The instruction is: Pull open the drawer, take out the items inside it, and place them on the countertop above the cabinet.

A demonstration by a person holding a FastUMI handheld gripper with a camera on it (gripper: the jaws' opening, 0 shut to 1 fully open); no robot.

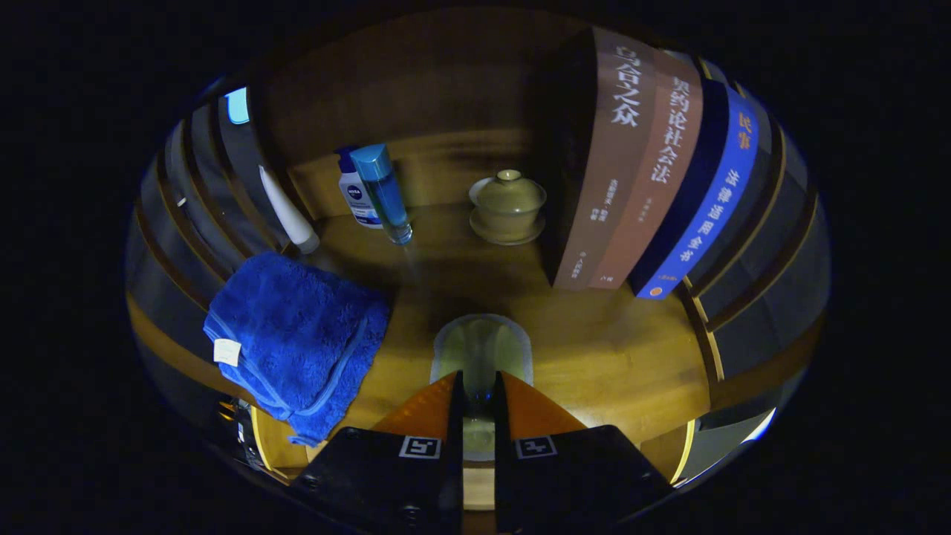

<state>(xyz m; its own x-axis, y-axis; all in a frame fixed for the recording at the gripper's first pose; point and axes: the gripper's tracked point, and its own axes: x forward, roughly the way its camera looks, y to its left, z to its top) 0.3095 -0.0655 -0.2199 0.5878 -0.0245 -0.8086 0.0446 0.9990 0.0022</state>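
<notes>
Between the fingers of the gripper (pixel 479 394) sits a pale green item (pixel 481 345). It fills the narrow gap from one finger to the other, so the jaws look clamped on it. Its long axis runs straight ahead along the fingers, and its rounded far end pokes out just beyond the tips. What the item is, I cannot tell.

Under it and just ahead lies bare wooden countertop (pixel 617 357), which I judge to be the spot for setting it down; lowering and letting go seems the step in hand. Left of the jaws, near, lies a folded blue towel (pixel 297 334). Farther ahead and left stand a blue bottle (pixel 383 193), a white pump bottle (pixel 355 197) and a white tube (pixel 288 212). Straight beyond the tips sits a lidded tea bowl (pixel 508 206), well apart, with upright books (pixel 646 163) to its right.
</notes>
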